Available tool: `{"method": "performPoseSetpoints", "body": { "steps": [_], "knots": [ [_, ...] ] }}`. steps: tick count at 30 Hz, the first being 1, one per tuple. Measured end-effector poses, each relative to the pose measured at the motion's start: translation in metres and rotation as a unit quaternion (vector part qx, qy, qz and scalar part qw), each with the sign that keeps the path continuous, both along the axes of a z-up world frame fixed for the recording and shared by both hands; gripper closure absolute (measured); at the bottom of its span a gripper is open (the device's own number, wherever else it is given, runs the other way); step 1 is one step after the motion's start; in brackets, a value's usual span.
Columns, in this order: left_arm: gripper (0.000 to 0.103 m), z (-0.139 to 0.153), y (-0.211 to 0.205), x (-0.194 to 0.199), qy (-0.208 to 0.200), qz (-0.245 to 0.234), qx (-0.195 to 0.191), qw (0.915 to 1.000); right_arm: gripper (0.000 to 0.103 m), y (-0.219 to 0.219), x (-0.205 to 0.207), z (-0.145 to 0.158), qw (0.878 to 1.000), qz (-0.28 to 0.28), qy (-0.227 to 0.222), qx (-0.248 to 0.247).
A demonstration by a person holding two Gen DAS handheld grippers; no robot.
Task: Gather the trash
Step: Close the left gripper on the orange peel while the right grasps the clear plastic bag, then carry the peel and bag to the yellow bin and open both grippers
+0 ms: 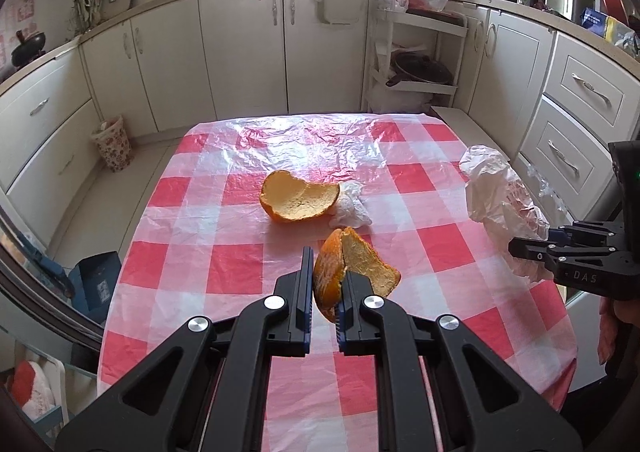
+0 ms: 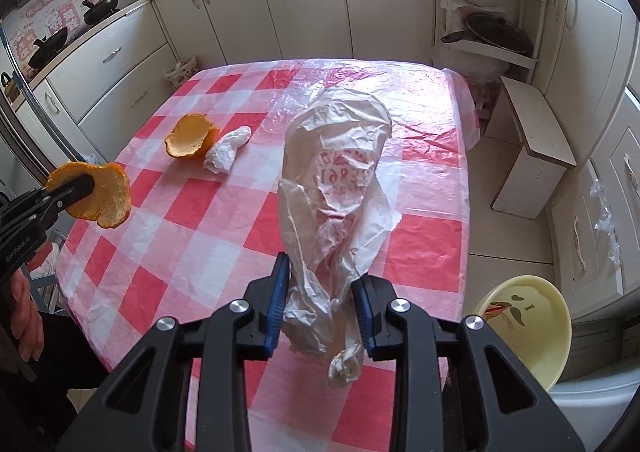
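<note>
My left gripper (image 1: 325,284) is shut on a piece of orange peel (image 1: 352,272) and holds it above the red-and-white checked table (image 1: 200,268); the peel also shows in the right wrist view (image 2: 106,197). My right gripper (image 2: 322,304) is shut on a crumpled white plastic bag (image 2: 340,171) with red print, which stands up from the table; it also shows in the left wrist view (image 1: 500,203). A second, cup-shaped orange peel (image 1: 298,201) lies mid-table, touching a crumpled white tissue (image 1: 352,205); both show in the right wrist view, the peel (image 2: 192,137) and the tissue (image 2: 228,149).
A yellow bowl (image 2: 532,328) sits low at the right, beside the table's near corner. A white stool (image 2: 532,139) stands right of the table. A small patterned bin (image 1: 114,141) stands on the floor far left. Cabinets ring the room.
</note>
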State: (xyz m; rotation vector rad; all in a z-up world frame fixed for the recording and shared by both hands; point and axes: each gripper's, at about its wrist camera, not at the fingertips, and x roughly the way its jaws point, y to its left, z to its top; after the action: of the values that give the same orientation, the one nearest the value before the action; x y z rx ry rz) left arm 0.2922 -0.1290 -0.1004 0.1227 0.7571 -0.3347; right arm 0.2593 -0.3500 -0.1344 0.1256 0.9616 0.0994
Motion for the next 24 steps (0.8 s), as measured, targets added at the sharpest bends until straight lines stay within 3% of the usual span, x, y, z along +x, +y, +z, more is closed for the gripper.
{"method": "performPoseSetpoints", "body": {
  "steps": [6,10,14,17,20,21,24],
  "knots": [
    [0.094,-0.002,-0.013,-0.001,0.004,-0.01,-0.001,0.9999,0.072,-0.016,-0.005,0.0,1.0,-0.016,0.001,-0.004],
    [0.094,-0.001,-0.025,-0.003,0.009,-0.023,-0.012,0.9996,0.072,-0.044,-0.009,-0.007,0.998,-0.06,0.022,-0.018],
    [0.094,0.001,-0.047,-0.007,0.012,-0.047,-0.024,0.9985,0.071,-0.092,-0.016,-0.028,0.99,-0.119,0.069,-0.025],
    [0.094,-0.004,-0.069,-0.012,0.021,-0.075,-0.03,0.9965,0.071,-0.134,-0.021,-0.059,0.979,-0.155,0.125,-0.038],
    [0.094,-0.009,-0.091,-0.016,0.033,-0.095,-0.032,0.9944,0.071,-0.173,-0.025,-0.094,0.967,-0.182,0.179,-0.016],
    [0.094,-0.011,-0.1,-0.018,0.038,-0.102,-0.034,0.9935,0.068,-0.185,-0.027,-0.104,0.962,-0.195,0.192,-0.014],
    [0.094,-0.015,-0.126,-0.026,0.057,-0.123,-0.042,0.9899,0.045,-0.211,-0.034,-0.112,0.952,-0.233,0.201,-0.005]
  ]
}}
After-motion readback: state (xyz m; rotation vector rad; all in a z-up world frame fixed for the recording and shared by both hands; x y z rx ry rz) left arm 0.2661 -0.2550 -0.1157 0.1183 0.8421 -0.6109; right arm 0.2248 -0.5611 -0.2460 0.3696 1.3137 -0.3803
